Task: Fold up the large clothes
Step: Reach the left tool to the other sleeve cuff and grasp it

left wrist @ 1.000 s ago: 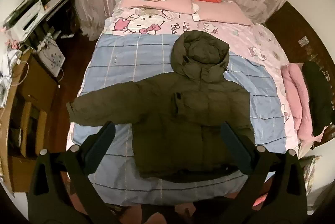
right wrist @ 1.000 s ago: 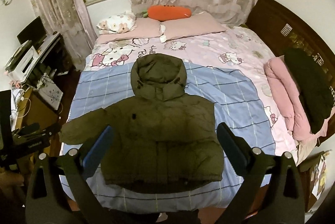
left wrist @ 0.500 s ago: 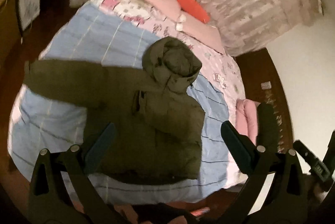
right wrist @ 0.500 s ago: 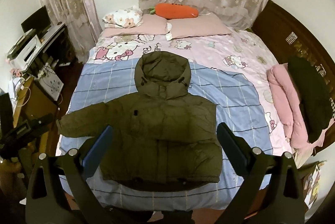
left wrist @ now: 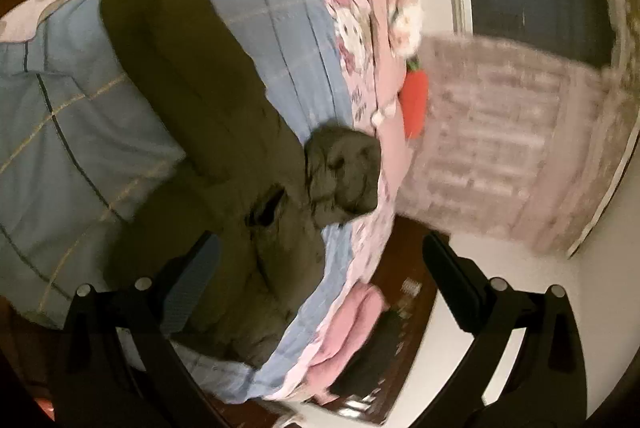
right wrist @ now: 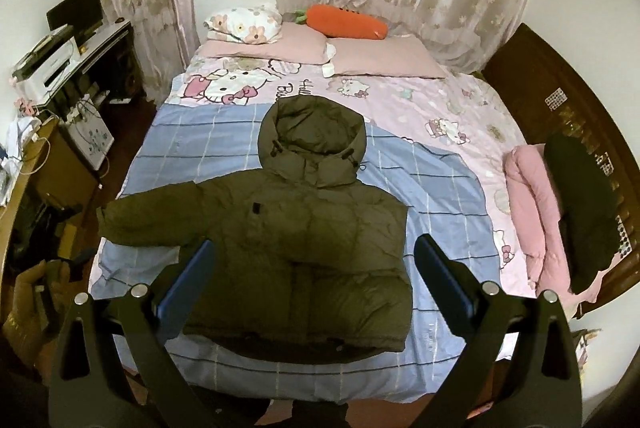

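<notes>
One olive puffer jacket point(right wrist: 296, 252) lies flat, front up, on the bed point(right wrist: 452, 188), hood toward the pillows, one sleeve stretched toward the desk side. Both grippers hang spread and empty above its hem: right gripper point(right wrist: 316, 284) centred, left gripper point(left wrist: 320, 288) tilted over the sleeve side. Best start: pinch the sleeve's cuff point(right wrist: 106, 224) and fold it across the chest.

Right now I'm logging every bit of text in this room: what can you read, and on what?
"Hello", partly read, its end covered: script on the pink Hello Kitty sheet, right wrist view.
Second script line below it: starts with "B", rest covered by the jacket hood.
Patch on the jacket chest: too small to read.
Sticker on the wooden headboard: too small.
Left wrist view: all blurred.
</notes>
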Available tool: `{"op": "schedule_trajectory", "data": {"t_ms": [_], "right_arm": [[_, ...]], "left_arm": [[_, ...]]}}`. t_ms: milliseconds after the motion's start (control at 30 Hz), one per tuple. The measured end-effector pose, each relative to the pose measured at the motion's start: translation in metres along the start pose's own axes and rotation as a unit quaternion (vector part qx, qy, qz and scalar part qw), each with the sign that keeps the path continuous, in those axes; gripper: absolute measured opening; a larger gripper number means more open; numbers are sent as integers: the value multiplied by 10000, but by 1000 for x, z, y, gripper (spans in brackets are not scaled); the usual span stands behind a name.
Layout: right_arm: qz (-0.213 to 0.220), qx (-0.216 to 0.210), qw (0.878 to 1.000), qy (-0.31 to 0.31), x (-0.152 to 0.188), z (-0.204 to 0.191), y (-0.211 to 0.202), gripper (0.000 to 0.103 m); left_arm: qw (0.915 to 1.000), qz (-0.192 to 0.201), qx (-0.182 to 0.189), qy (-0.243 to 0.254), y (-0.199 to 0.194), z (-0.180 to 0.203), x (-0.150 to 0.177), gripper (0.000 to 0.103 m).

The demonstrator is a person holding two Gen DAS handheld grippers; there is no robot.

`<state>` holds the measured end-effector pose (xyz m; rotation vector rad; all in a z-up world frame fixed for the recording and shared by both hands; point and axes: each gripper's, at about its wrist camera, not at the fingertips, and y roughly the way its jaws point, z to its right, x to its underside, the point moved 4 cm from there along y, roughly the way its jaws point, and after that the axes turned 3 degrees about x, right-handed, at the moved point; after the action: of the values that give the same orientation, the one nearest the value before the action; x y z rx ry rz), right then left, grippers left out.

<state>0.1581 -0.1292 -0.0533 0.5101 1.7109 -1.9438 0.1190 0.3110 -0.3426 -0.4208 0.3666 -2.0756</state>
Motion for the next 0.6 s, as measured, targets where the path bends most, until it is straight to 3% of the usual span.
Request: {"op": "schedule_trajectory", "data": {"t_ms": [133,200,300,433,600], "right_arm": [[-166,56,9998,-98,4,-7,6,99],[-288,98,9994,-159,7,-11,11,99],[-437,157,9987,-230,11,-19,16,99],[-611,174,9976,-286,15,-30,23,99],[-720,137,9963,-444,19,-42,27,99]], "left_arm": [[9989,276,85,-373,3,-49,-35,101],[9955,632,302,-636,3,-76,-53,101],[9921,1058,3,-674,5,-105,-76,101],[9902,1137,-261,-771,19,-135,-99,101],[9885,1190,-244,-899,38,-163,-125,101]]}}
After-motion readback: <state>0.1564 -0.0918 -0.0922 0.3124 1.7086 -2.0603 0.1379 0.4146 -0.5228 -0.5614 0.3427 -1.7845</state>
